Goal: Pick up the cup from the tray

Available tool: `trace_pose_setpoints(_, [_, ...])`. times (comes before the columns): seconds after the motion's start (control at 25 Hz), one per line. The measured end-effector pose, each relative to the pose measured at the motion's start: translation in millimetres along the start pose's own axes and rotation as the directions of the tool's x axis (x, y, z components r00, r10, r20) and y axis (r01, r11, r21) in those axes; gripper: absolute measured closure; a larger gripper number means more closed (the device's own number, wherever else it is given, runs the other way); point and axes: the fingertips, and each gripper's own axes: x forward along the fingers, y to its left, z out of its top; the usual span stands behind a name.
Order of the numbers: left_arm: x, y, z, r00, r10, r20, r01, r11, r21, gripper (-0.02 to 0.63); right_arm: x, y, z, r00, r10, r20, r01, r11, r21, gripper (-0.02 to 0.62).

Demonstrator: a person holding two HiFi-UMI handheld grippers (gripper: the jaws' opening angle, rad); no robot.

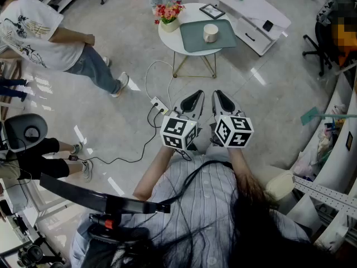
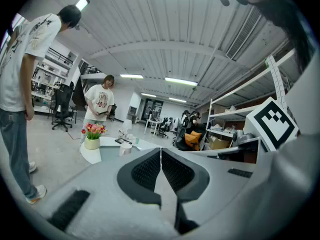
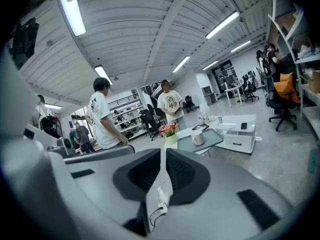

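Note:
A cream cup point(image 1: 210, 33) stands upright on a grey-green tray point(image 1: 192, 40) on a round white table point(image 1: 166, 36), well ahead of me. Both grippers hang side by side near my chest, far short of the table. My left gripper point(image 1: 196, 96) is shut with nothing in it, and my right gripper point(image 1: 219, 95) is shut and empty too. The left gripper view has the cup point(image 2: 125, 148) small and far beyond the closed tips point(image 2: 160, 150). In the right gripper view the cup point(image 3: 198, 136) on the tray point(image 3: 210, 140) lies beyond the closed tips point(image 3: 163, 150).
A flower pot point(image 1: 169, 17) and a picture frame point(image 1: 212, 10) share the round table. A low white table point(image 1: 254, 14) stands to its right. A power strip point(image 1: 159, 105) with cables lies on the floor between me and the table. People stand at the left point(image 1: 50, 38).

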Motion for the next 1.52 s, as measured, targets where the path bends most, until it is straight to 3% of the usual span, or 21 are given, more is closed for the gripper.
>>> trace_pose_setpoints(0.92, [0.9, 31.5, -8.1, 0.999, 0.025, -0.026, -0.026, 0.999, -0.027, 0.591, 26.1, 3.5, -5.9, 1.000, 0.006, -0.006, -0.006, 1.000, 0.008, 0.543])
trace_pose_setpoints(1.52, [95.5, 85.2, 7.4, 0.997, 0.060, -0.055, -0.063, 0.996, -0.065, 0.591, 117.4, -43.6, 31.1, 0.998, 0.053, -0.034, -0.053, 0.998, 0.015, 0.543])
